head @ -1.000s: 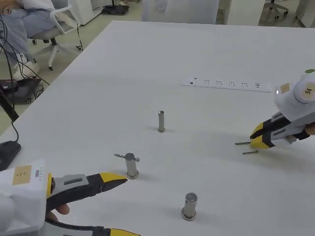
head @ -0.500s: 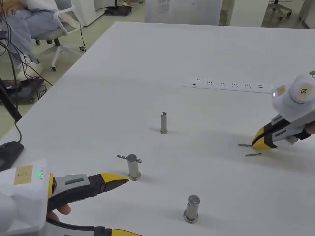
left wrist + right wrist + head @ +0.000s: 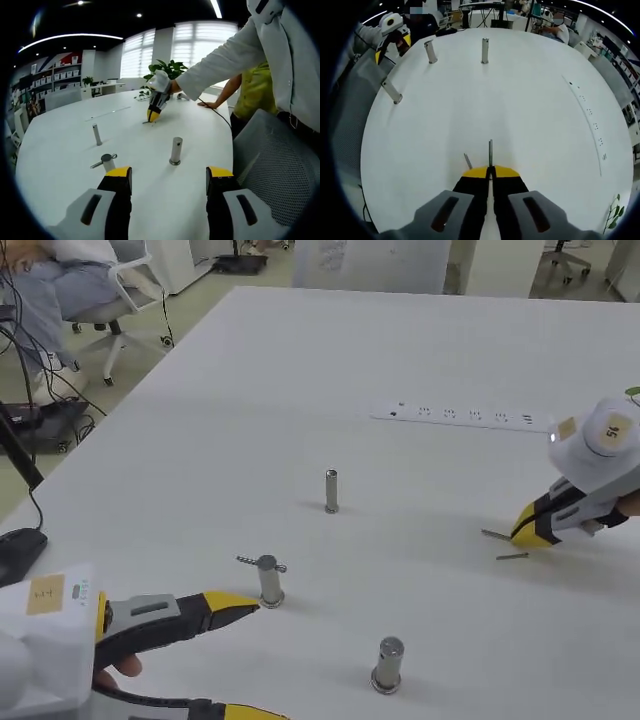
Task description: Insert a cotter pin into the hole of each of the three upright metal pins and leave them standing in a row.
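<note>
- While the right gripper (image 3: 522,531) sits low at the right side of the white table (image 3: 300,380), its jaws are pressed together on one end of a cotter pin (image 3: 494,534). The pin sticks out past the yellow tips, and it is hard to tell whether its free end touches the table.
- A second cotter pin (image 3: 511,556) lies loose on the table just beside the held one.
- The left gripper (image 3: 169,174) hovers at the near left with its jaws wide apart and nothing between them.
- Three metal pins stand upright and well apart, in a triangle rather than a row.
- The far metal pin (image 3: 331,490) stands near the middle of the table, with its hole bare.
- The left metal pin (image 3: 269,582) stands just beyond the upper jaw tip of the left gripper, and a third cotter pin (image 3: 259,562) runs crosswise through its top.
- The near metal pin (image 3: 388,664) stands closest to the person, with no cotter pin in it.
- A white power strip (image 3: 460,415) lies flat further back on the right.
</note>
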The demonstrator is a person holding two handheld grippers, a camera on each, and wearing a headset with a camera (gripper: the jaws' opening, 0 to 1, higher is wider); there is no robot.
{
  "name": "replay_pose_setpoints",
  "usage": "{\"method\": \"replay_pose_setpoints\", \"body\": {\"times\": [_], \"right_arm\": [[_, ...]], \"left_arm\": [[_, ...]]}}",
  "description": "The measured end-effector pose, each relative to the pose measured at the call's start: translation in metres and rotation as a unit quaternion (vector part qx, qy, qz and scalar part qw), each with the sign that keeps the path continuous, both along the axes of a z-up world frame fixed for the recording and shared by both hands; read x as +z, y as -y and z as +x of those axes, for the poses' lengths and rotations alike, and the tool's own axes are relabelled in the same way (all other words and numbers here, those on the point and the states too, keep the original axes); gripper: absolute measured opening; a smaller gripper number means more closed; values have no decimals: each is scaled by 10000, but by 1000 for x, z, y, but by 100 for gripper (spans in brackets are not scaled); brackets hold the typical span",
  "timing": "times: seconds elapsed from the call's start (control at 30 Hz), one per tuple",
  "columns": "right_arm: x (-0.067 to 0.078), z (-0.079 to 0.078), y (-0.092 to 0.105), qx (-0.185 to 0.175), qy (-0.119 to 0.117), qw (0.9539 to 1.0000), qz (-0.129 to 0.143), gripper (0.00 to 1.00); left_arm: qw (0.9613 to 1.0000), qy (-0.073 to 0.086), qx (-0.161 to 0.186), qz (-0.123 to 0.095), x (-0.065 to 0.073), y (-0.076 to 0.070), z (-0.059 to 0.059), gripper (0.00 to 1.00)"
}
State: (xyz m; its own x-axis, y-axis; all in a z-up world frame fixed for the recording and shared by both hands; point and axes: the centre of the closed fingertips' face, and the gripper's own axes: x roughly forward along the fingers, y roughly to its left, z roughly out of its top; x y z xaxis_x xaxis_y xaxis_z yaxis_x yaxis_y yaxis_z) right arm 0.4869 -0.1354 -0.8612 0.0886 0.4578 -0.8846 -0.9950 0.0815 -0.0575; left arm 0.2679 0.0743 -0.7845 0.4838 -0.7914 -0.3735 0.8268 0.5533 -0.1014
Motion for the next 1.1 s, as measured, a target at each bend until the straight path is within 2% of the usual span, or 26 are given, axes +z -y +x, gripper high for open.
{"method": "replay_pose_setpoints", "body": {"times": [0.4,0.63,0.93,1.1], "right_arm": [[11,-4,1,73,107,9999,32,2],[23,-11,3,74,157,9998,77,2],[41,-30,11,99,209,9997,77,2],[53,-47,10,164,238,9995,97,2]], "left_arm": [[10000,44,3,2,1,-1,1,59],[9999,115,-29,0,6,2,2,58],[9997,216,-84,-9,13,10,0,58],[9996,271,-116,-36,17,15,-3,58]]}}
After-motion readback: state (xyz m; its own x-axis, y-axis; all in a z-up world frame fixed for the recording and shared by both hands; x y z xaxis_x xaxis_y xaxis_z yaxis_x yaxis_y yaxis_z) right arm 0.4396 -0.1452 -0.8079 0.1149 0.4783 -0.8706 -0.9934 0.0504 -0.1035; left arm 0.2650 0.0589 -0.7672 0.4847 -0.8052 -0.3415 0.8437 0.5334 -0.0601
